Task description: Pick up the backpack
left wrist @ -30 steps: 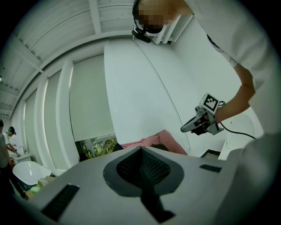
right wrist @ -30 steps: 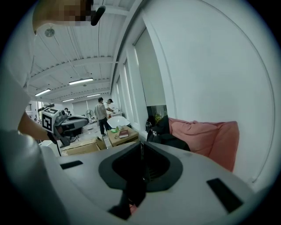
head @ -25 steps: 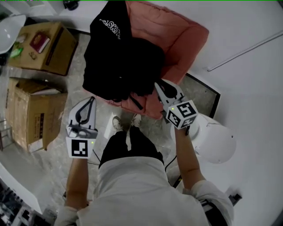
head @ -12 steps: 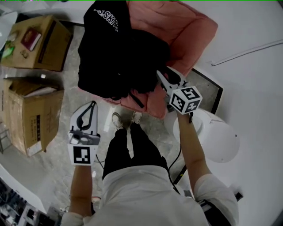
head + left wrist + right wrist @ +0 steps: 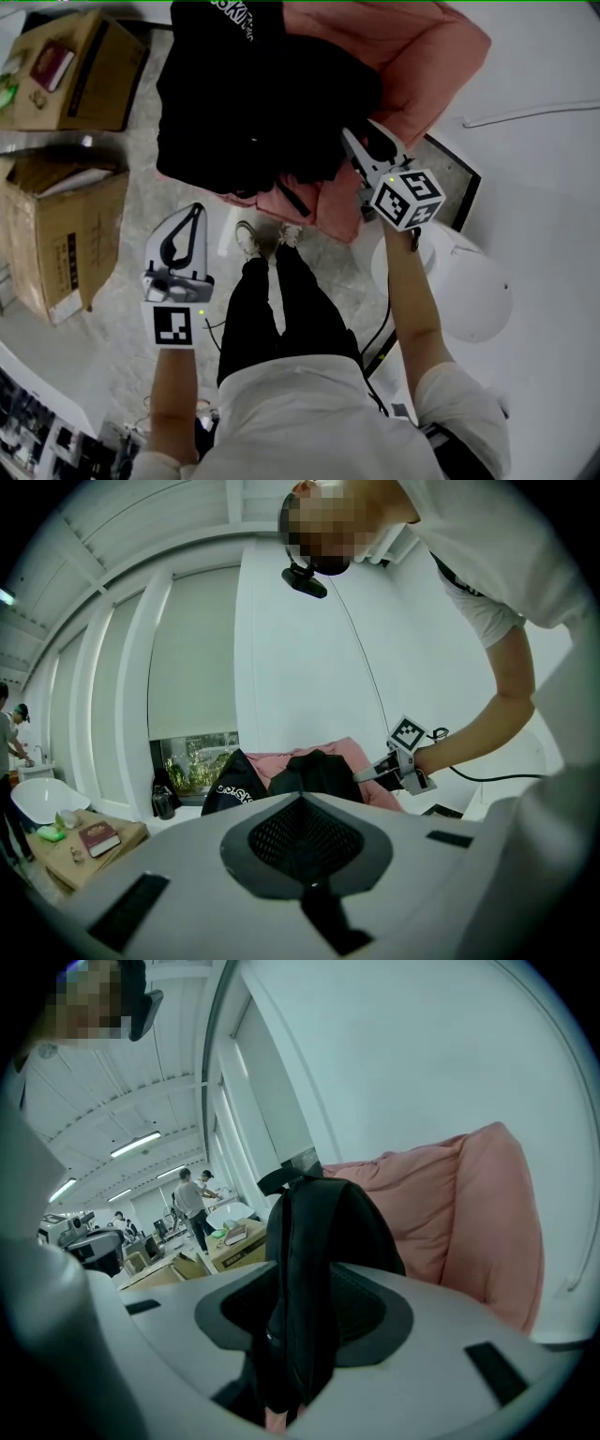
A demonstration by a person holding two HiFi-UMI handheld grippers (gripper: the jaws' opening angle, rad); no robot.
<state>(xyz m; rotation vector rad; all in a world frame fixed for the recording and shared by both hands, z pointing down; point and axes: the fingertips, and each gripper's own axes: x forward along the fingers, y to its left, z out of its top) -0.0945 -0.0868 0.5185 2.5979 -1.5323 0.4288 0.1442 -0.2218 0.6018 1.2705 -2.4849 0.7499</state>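
Left gripper (image 5: 194, 214) — smooth white shell, tapered jaws pressed together with nothing between them — hangs over the speckled floor (image 5: 122, 272). Right gripper (image 5: 364, 142): jaws opening, with a limp black strap (image 5: 298, 1279) draped between its dark mesh-textured pads (image 5: 375, 1312). Beyond, the backpack (image 5: 246, 103) — matte black fabric with white lettering — slumps on a puffy pink cushion (image 5: 417, 56).
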